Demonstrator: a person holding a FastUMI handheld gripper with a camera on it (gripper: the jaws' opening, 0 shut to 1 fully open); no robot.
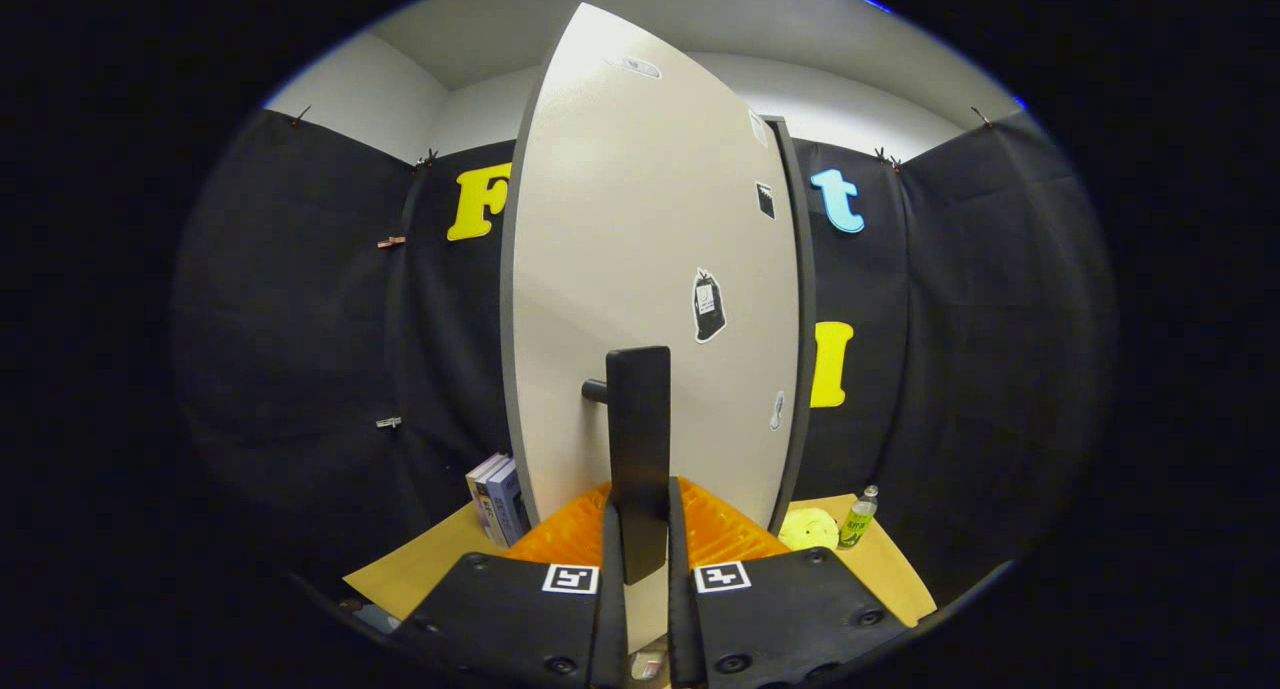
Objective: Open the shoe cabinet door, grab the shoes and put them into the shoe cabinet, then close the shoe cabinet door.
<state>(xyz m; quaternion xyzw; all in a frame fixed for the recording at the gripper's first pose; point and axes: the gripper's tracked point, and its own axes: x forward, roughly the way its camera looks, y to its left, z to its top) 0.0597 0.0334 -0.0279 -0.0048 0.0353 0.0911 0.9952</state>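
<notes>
The cabinet door [640, 269] stands ajar before the gripper [640, 554], whose fingers pinch its bar handle [638, 449] (shoes unseen). Judged risk: the narrow grip slips off mid-swing. Books [497, 497] stand at the table's [400, 569] left edge.

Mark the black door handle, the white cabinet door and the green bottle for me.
Black bar door handle [638, 439]: gripper view, middle of bar, jaws closed on it.
White cabinet door [640, 219]: gripper view, bare upper panel.
Small green bottle [857, 521]: gripper view, bottle body.
</notes>
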